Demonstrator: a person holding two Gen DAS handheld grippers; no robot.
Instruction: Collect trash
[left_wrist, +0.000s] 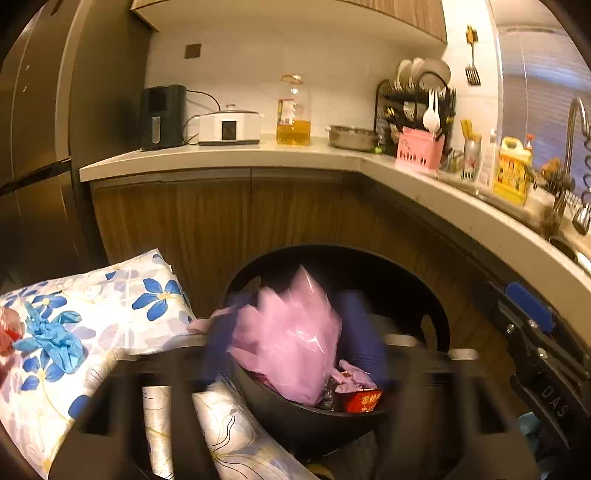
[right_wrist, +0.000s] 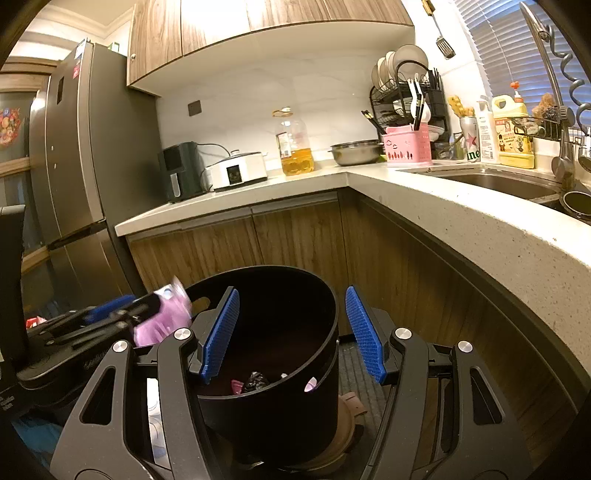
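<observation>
A black round bin (left_wrist: 424, 295) stands on the floor in front of the wooden cabinets. My left gripper (left_wrist: 290, 332) is blurred above its mouth; its blue fingers (left_wrist: 218, 332) stand wide apart on either side of a pink plastic bag (left_wrist: 288, 339), with no firm pinch visible. From the right wrist view the left gripper (right_wrist: 147, 306) and the pink bag (right_wrist: 166, 317) sit at the bin (right_wrist: 325, 295) rim's left. A red packet (left_wrist: 364, 400) and dark scraps (right_wrist: 255, 380) lie inside. My right gripper (right_wrist: 291, 336) hangs open over the bin, holding nothing.
A crumpled blue glove (left_wrist: 51, 339) lies on a floral cloth (left_wrist: 129, 295) left of the bin. The L-shaped counter (right_wrist: 443, 206) carries an oil bottle (right_wrist: 295, 147), a steel bowl (right_wrist: 356, 151) and a pink caddy (right_wrist: 406, 146). A fridge (right_wrist: 74, 166) stands left; the sink (right_wrist: 498, 182) is right.
</observation>
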